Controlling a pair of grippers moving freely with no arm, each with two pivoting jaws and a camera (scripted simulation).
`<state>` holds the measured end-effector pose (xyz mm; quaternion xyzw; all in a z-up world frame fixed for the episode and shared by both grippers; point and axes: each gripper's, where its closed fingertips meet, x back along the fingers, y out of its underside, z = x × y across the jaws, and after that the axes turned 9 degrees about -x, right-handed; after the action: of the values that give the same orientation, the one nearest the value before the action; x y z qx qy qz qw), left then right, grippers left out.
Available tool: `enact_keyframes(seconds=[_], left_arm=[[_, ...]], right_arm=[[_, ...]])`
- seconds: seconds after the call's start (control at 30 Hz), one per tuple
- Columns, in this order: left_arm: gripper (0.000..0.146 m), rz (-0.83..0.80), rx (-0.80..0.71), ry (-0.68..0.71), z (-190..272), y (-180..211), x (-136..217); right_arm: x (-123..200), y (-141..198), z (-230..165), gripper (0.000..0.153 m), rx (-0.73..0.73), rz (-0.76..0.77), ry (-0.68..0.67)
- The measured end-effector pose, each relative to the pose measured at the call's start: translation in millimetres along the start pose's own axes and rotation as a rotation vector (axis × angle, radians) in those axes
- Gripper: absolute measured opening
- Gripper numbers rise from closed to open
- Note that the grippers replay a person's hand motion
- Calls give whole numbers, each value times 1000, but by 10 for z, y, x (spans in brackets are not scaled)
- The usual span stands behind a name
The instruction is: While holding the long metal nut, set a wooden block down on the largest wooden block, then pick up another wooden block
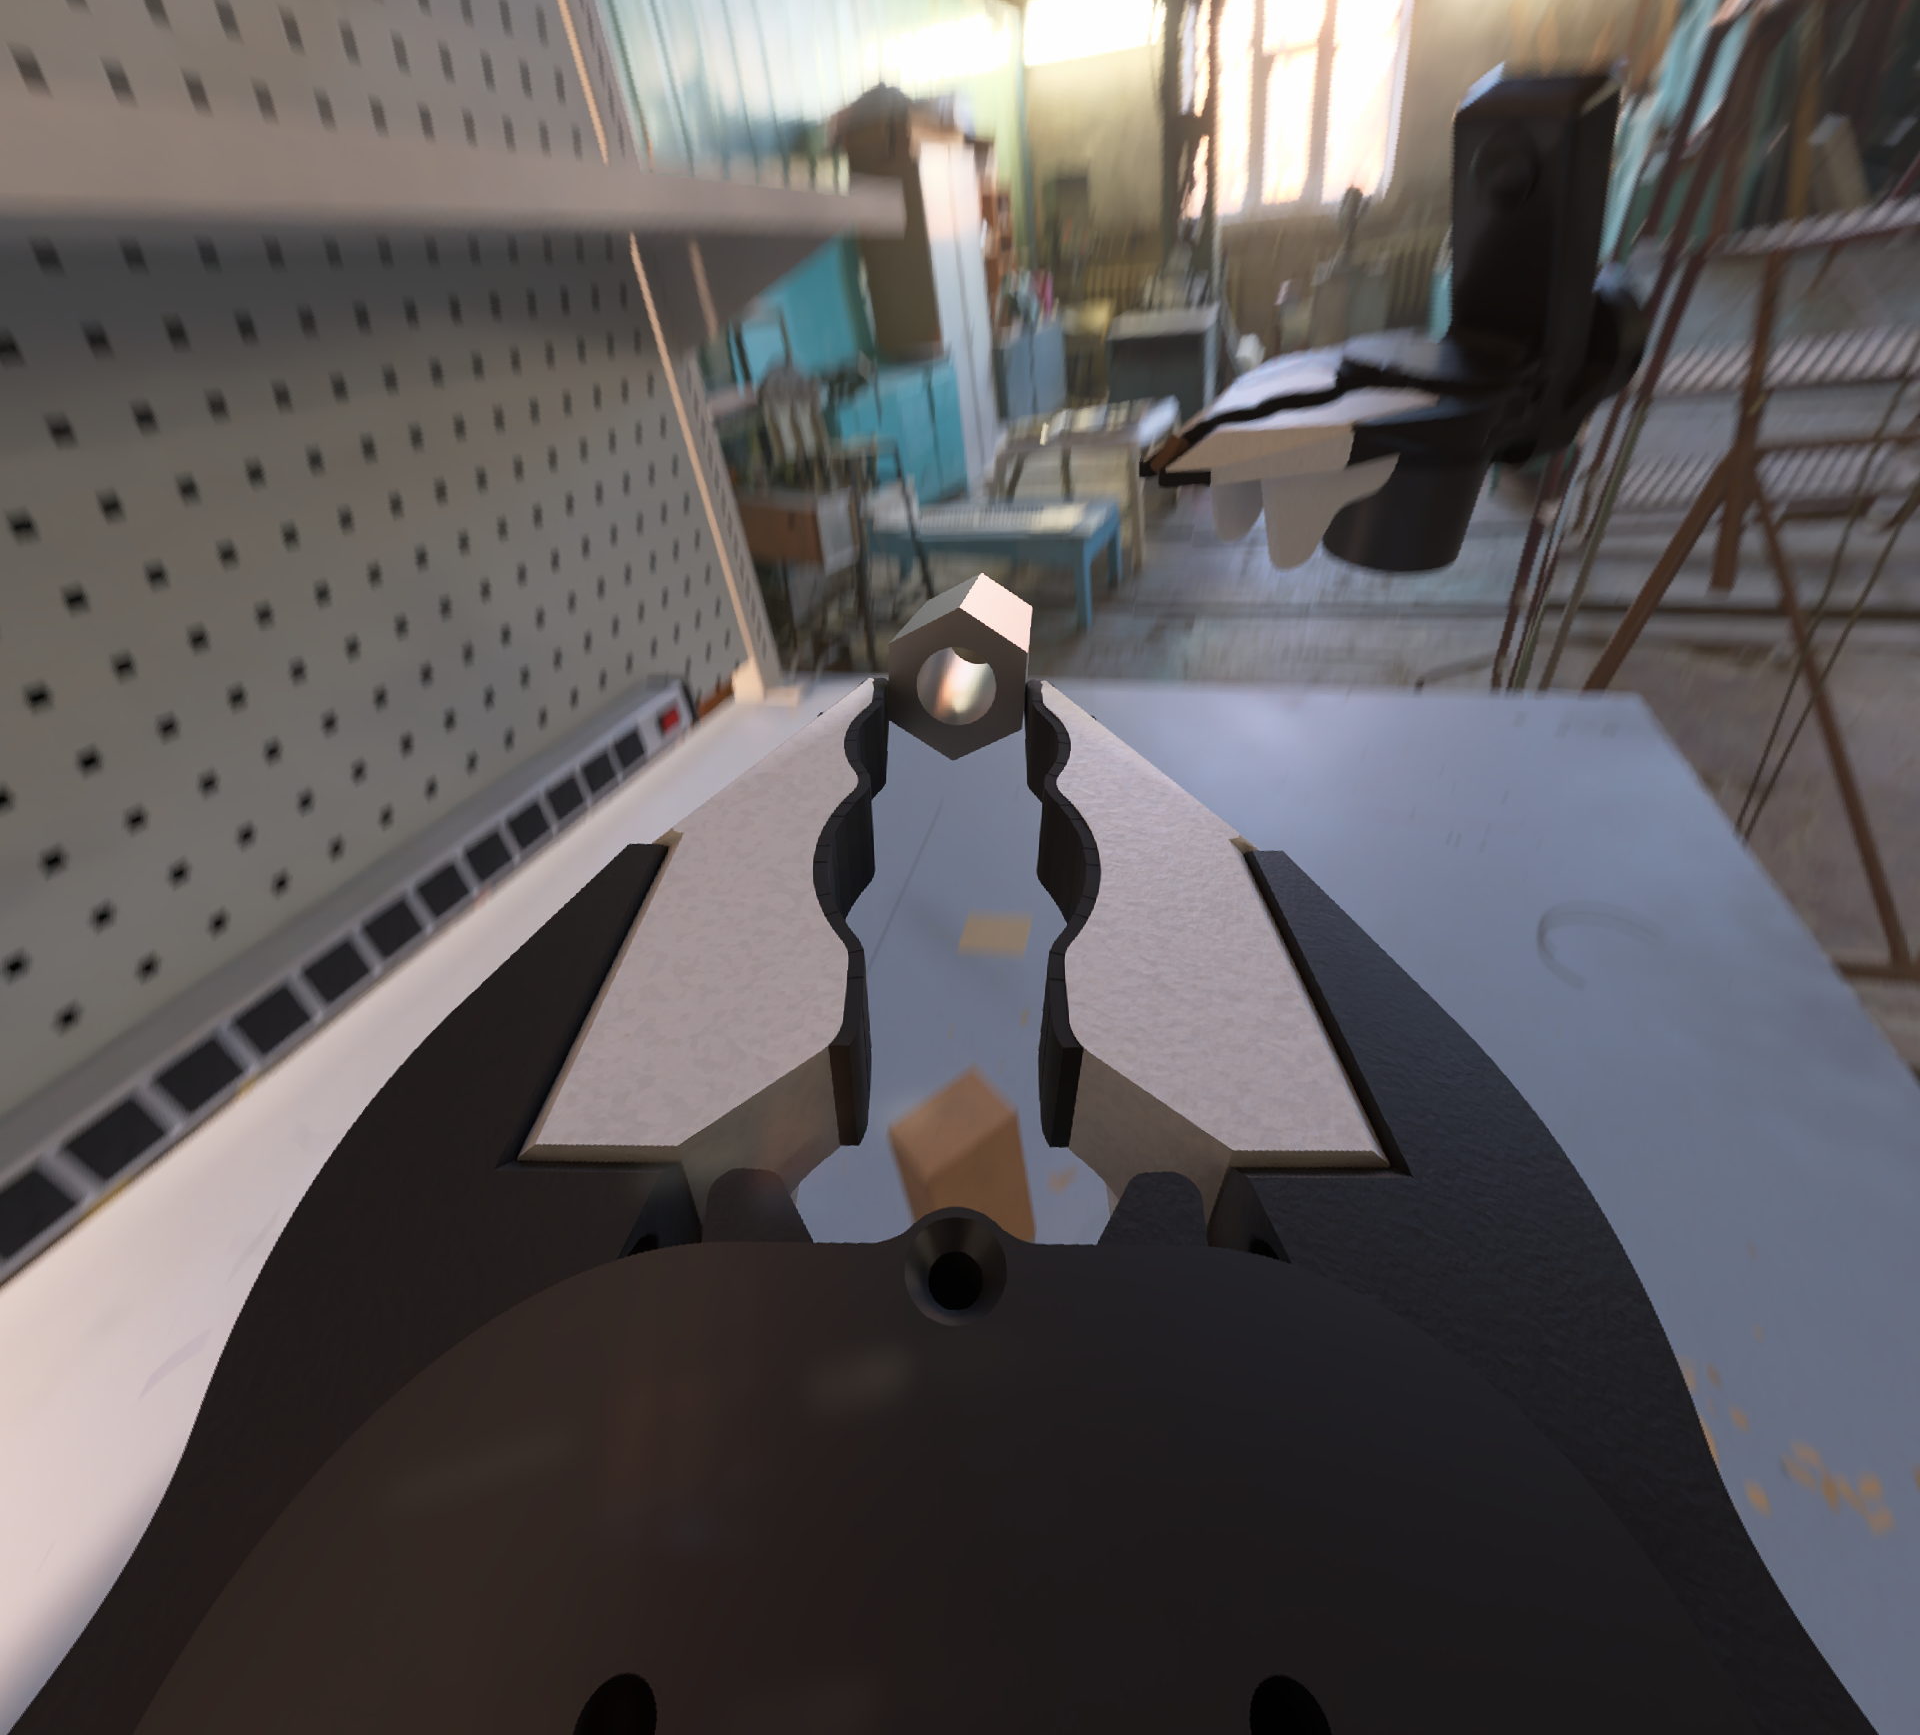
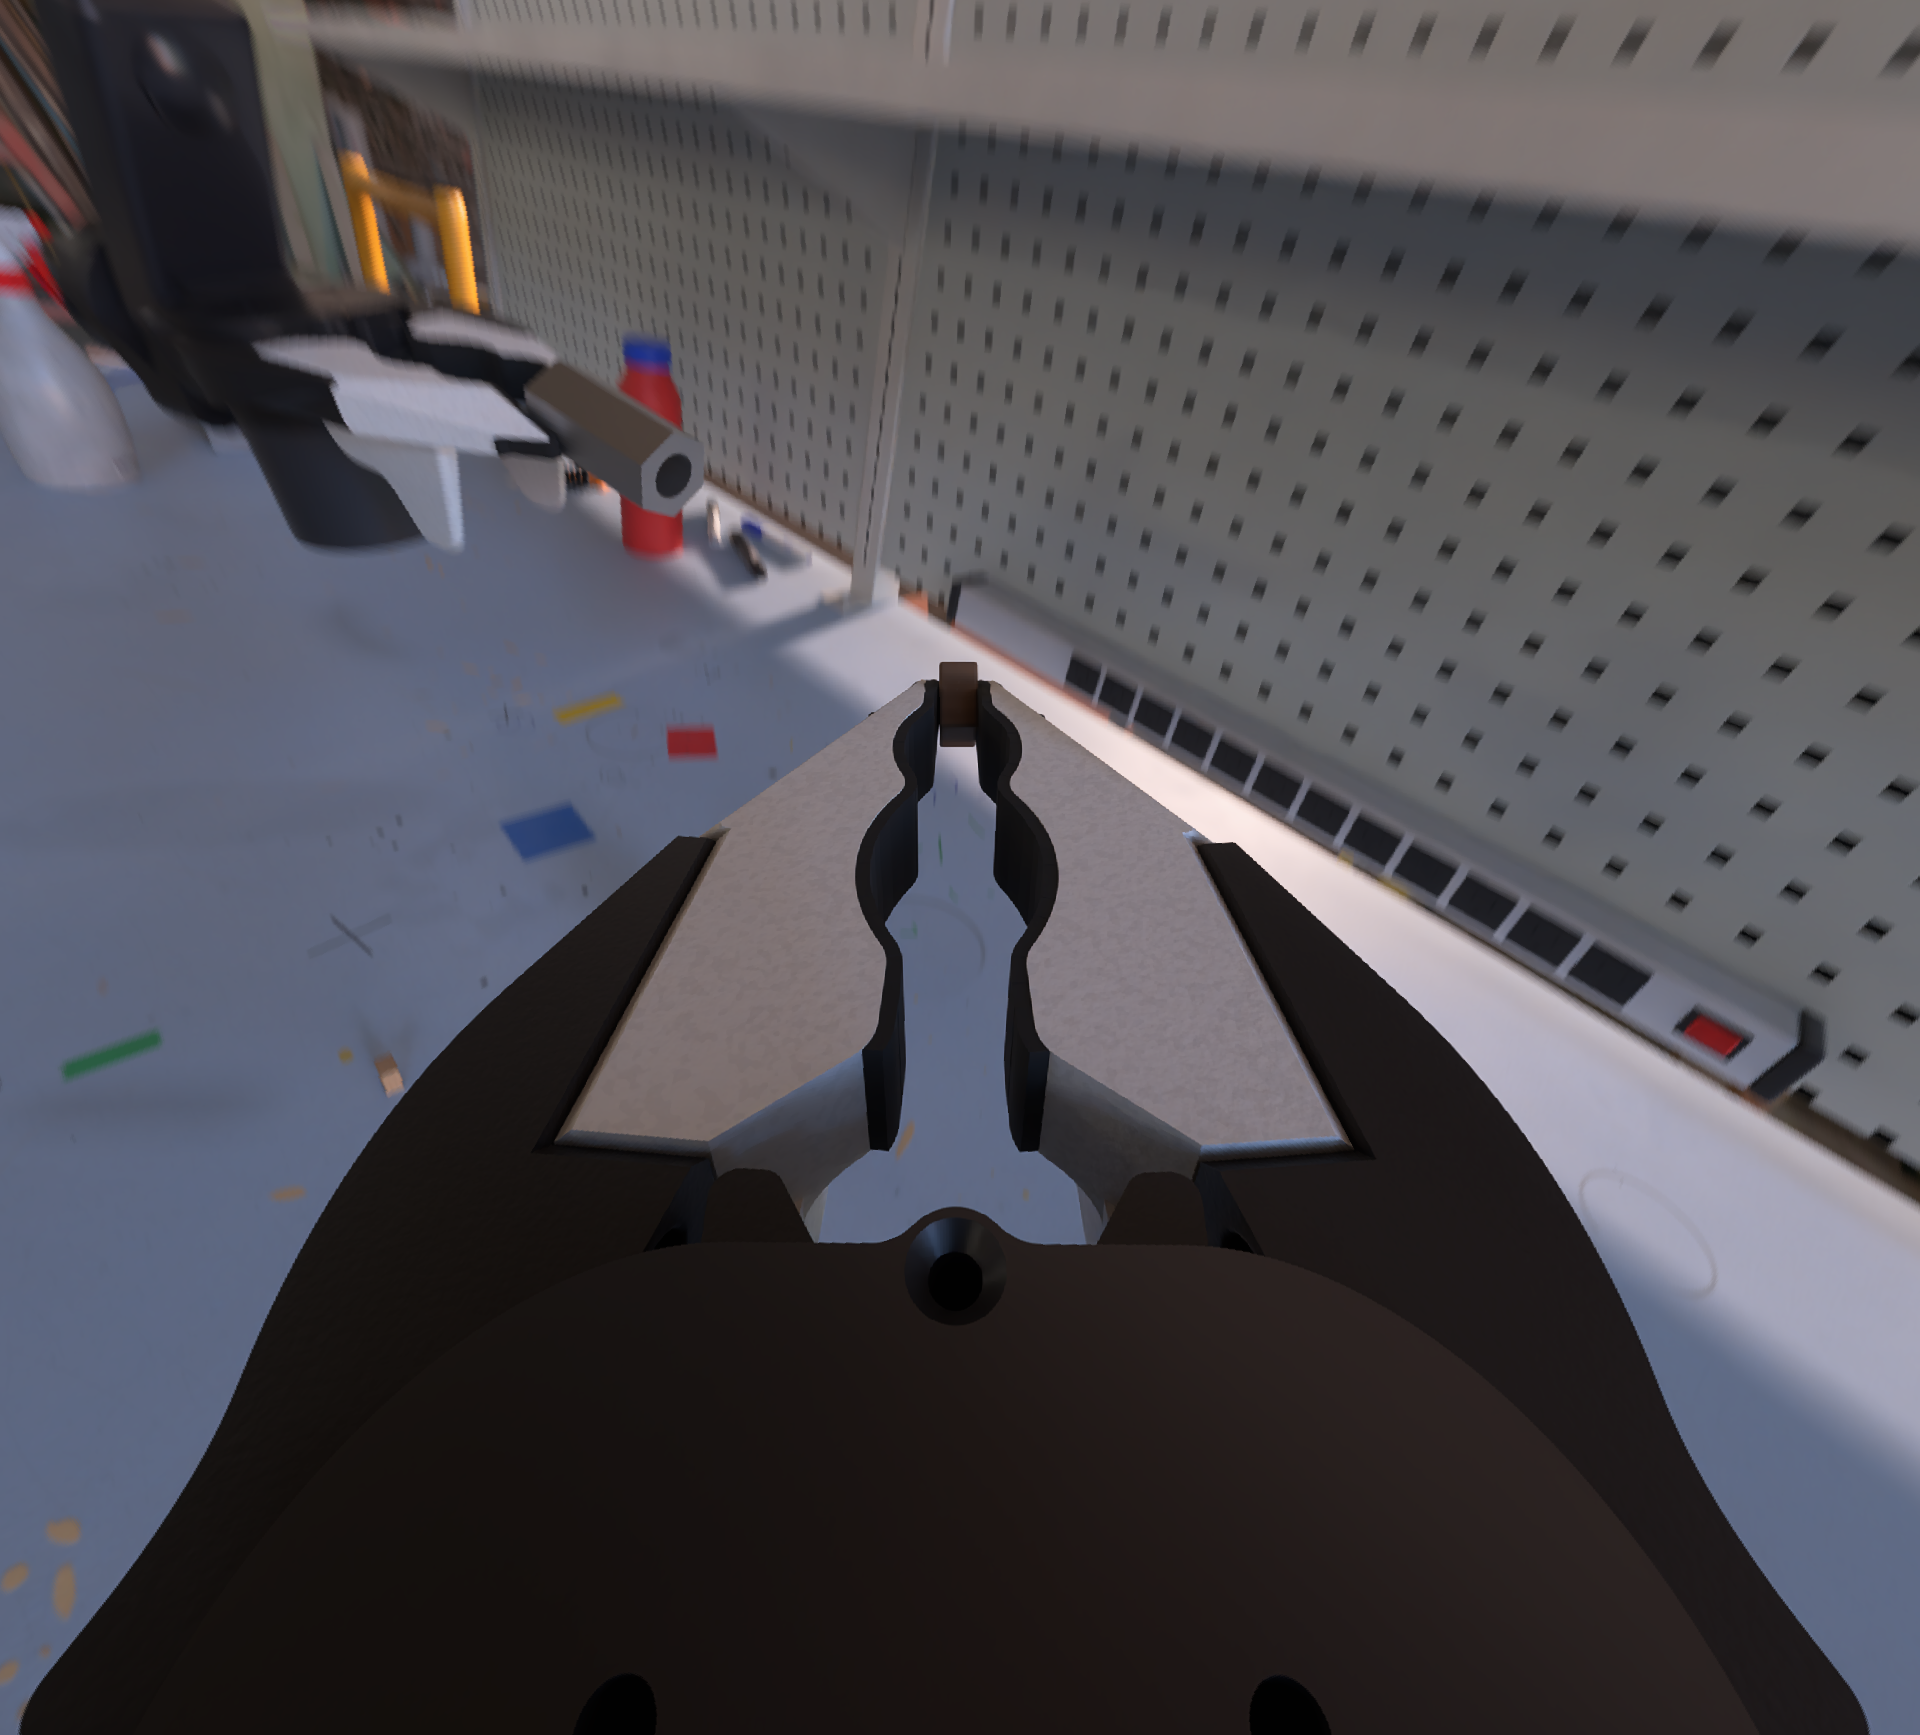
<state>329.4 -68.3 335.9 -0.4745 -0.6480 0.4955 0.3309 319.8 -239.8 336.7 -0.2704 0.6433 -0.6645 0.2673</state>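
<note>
My left gripper (image 1: 958, 719) is shut on the long metal nut (image 1: 961, 688), a grey hexagonal piece seen end-on, held above the table. It also shows in the right wrist view (image 2: 551, 438), with the nut (image 2: 623, 438) sticking out of it. Below it a tall wooden block (image 1: 961, 1155) stands on the table, with a flat tan block (image 1: 994, 934) farther off. My right gripper (image 2: 957, 719) is shut on a small wooden block (image 2: 957, 698) and held in the air. It shows at the upper right of the left wrist view (image 1: 1158, 459). A tiny wooden piece (image 2: 388, 1074) lies on the table.
A pegboard wall (image 2: 1351, 438) with a shelf (image 1: 520, 205) backs the grey table (image 1: 1403, 854). A power strip (image 2: 1558, 947) runs along its foot. A red bottle (image 2: 649, 459) and a white bottle (image 2: 62, 418) stand at the far end. Coloured tape marks (image 2: 545, 828) lie on the table.
</note>
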Motion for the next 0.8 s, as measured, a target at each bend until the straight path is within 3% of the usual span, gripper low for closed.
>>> enact_keyframes(seconds=[0.1, 0.3, 0.53, 0.67, 0.8], left_arm=[[26, -172, 29, -21, -169, 335, -31], [26, -257, 119, -70, -459, 659, 28], [26, -443, 154, -39, -534, 1055, 82], [26, -441, 160, -28, -526, 1086, 37], [26, -431, 150, -54, -576, 1061, 73]], right_arm=[[-380, 456, -26, 6, -42, -199, -43], [-1034, 1356, -224, 6, -153, -482, -151], [-1367, 2215, -402, 6, -191, -721, -193], [-1390, 2303, -378, 6, -185, -746, -176], [-1333, 1987, -300, 26, -24, -656, -99]])
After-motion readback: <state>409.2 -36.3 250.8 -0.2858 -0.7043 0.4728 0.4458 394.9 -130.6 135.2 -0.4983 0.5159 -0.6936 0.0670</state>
